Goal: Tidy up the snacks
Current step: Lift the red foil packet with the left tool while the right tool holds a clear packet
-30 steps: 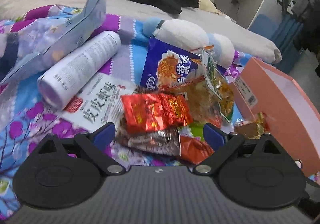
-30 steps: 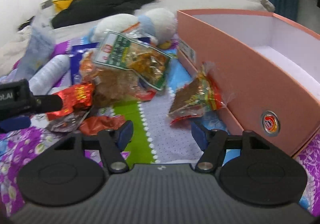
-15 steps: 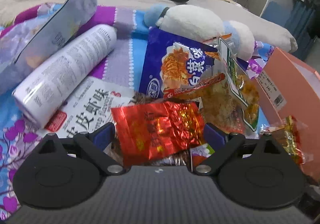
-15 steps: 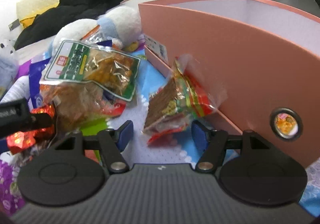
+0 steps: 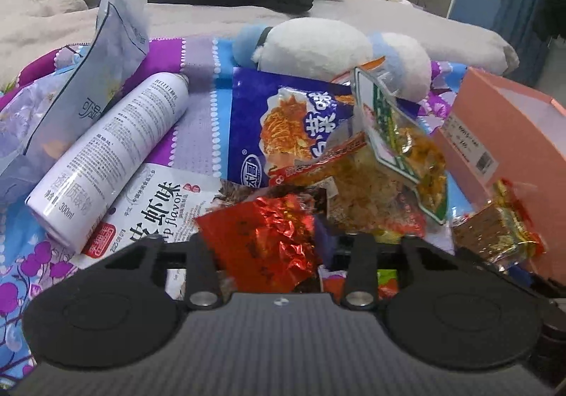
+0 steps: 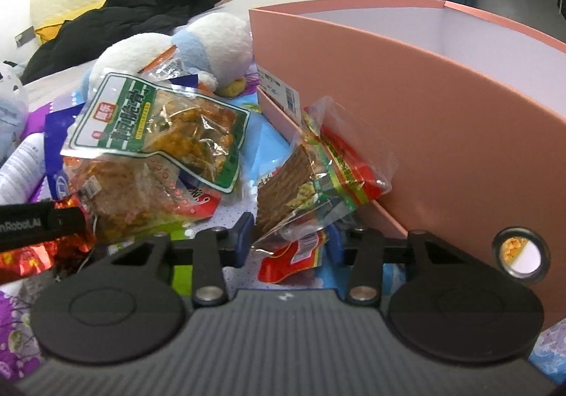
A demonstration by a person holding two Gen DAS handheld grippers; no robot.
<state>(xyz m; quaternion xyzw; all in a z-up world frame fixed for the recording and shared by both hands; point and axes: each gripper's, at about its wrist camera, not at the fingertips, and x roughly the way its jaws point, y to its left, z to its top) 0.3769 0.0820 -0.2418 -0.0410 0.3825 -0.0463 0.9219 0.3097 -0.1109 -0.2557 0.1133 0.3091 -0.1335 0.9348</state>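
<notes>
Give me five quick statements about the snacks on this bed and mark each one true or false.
1. The red foil packet sits between the left gripper fingers, which are closing. True.
2. The pink box already holds several snacks. False: the part of its inside that shows is bare.
3. The clear packet with the brown block leans against the pink box's outer wall. True.
4. The white spray can stands upright. False: it lies on its side.
5. The right gripper is closing on the blue noodle bag. False: the clear packet is between its fingers.
</notes>
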